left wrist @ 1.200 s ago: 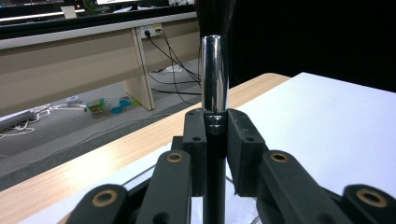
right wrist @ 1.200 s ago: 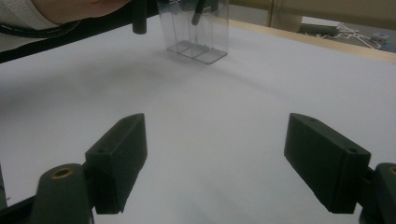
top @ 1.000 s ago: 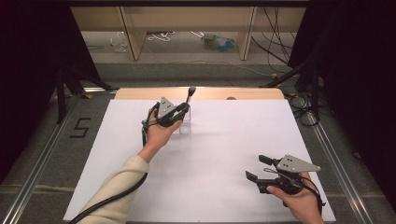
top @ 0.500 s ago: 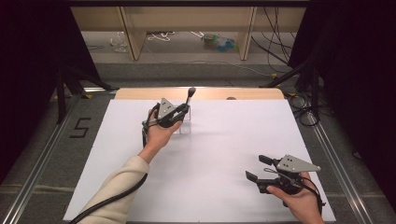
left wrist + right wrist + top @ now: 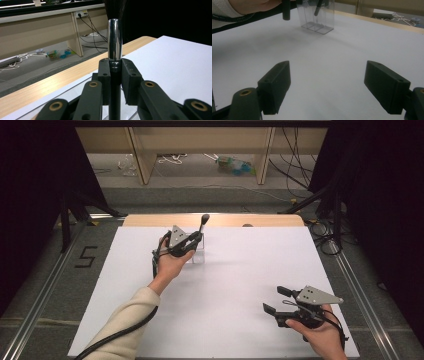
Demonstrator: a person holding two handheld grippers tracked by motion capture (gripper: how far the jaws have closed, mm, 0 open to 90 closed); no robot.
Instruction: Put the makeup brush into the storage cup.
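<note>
Okay, left gripper (image 5: 115,82) has its jaws pinched tight on a makeup brush (image 5: 114,42), gripping the dark handle just below the shiny metal collar. Bristle end points up, so the long axis runs nearly upright, leaning a little. In the high view the left gripper (image 5: 196,241) sits right over a clear plastic holder (image 5: 198,254), and the brush (image 5: 203,222) sticks up out of it. In the right gripper view the lower tip of the brush handle (image 5: 318,8) hangs inside the holder (image 5: 318,18), above its floor; can't tell if it touches a wall. Holder has divided compartments; which one the tip sits in is hard to say.

Key relation: holder is straight below the left jaws, along the brush's own axis, so seating or lifting looks like a plain vertical move.

Right gripper (image 5: 327,87) has jaws spread wide with nothing between them. In the high view the right gripper (image 5: 280,301) hovers low over the white table (image 5: 240,270), well apart from the holder, on the near side toward the person. Left hand is clearly the nearer one to the holder.

The wooden table edge (image 5: 150,220) runs just behind the holder.
</note>
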